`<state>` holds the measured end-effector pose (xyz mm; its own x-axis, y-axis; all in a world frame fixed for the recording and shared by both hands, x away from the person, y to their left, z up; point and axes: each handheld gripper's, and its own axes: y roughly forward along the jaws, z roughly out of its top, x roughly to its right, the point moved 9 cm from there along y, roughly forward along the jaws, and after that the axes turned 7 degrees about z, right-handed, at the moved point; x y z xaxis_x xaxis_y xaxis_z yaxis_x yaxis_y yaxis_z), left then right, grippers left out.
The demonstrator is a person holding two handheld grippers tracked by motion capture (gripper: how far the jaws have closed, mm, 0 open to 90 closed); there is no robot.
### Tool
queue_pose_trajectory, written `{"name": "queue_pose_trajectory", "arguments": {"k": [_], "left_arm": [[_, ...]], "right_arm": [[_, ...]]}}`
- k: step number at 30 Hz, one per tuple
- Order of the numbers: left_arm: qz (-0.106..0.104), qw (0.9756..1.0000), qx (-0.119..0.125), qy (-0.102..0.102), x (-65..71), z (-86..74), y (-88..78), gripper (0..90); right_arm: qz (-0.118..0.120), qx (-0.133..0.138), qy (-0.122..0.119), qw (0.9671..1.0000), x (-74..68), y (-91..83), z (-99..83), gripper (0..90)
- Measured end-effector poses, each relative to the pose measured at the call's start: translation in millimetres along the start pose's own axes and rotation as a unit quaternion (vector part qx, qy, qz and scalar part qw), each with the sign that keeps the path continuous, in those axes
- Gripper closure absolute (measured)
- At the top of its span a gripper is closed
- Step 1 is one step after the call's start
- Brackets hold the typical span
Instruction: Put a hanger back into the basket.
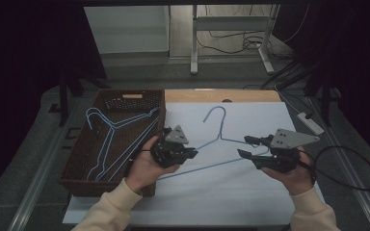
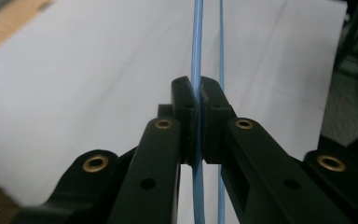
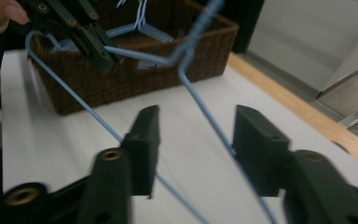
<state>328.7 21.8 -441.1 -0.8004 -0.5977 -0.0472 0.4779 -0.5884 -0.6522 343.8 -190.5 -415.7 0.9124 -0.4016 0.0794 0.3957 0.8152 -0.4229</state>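
Thin blue wire hanger (image 1: 221, 139) is pinched in matte black left tongs (image 2: 196, 100); right tongs (image 3: 196, 144) stand parted around it.

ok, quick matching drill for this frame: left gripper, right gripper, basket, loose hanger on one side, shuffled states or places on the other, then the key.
Things
1. left gripper
2. right gripper
3. brown basket
4. blue wire hanger

States or places
A. jaws apart, wire passing between them unpressed
B. at the table's left, with other blue hangers inside
C. jaws shut on a wire
D. over the white sheet, reaching from one gripper to the other

Pairs: 1-C, 2-A, 3-B, 4-D
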Motion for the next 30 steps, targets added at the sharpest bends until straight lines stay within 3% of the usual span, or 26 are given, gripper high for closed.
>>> {"name": "queue_pose_trajectory", "arguments": {"k": [7, 12, 19, 21, 22, 24, 28, 30], "left_arm": [[0.027, 0.9974, 0.048, -0.045, -35.7, -8.6, -43.0, 87.2], [0.057, 0.9926, 0.070, -0.081, -61.1, -24.9, -71.1, 87.2], [0.099, 0.9826, 0.095, -0.126, -90.2, -51.1, -107.7, 87.2], [0.103, 0.9815, 0.096, -0.130, -92.8, -53.9, -111.0, 87.2], [0.116, 0.9785, 0.099, -0.139, -99.7, -61.5, -119.2, 87.2], [0.124, 0.9763, 0.099, -0.147, -105.4, -68.7, -125.7, 87.2], [0.152, 0.9694, 0.095, -0.168, -120.4, -86.7, -136.0, 87.2], [0.172, 0.9643, 0.089, -0.181, -130.0, -97.9, -140.4, 87.2]], "right_arm": [[-0.008, -0.001, 0.027, 0.9996, 8.1, -0.9, -14.5, 42.7], [-0.012, -0.013, 0.045, 0.9988, 11.3, 4.2, -29.3, 38.7], [-0.014, -0.036, 0.066, 0.9971, 14.5, 8.7, -48.0, 35.3], [-0.013, -0.037, 0.069, 0.9968, 14.7, 9.4, -50.9, 35.2], [-0.015, -0.044, 0.071, 0.9964, 15.2, 9.6, -56.1, 35.1], [-0.016, -0.045, 0.076, 0.9960, 14.9, 9.4, -59.5, 34.9], [-0.022, -0.054, 0.086, 0.9946, 16.1, 7.1, -69.8, 33.7], [-0.026, -0.057, 0.093, 0.9937, 17.5, 6.1, -74.9, 33.1]]}}
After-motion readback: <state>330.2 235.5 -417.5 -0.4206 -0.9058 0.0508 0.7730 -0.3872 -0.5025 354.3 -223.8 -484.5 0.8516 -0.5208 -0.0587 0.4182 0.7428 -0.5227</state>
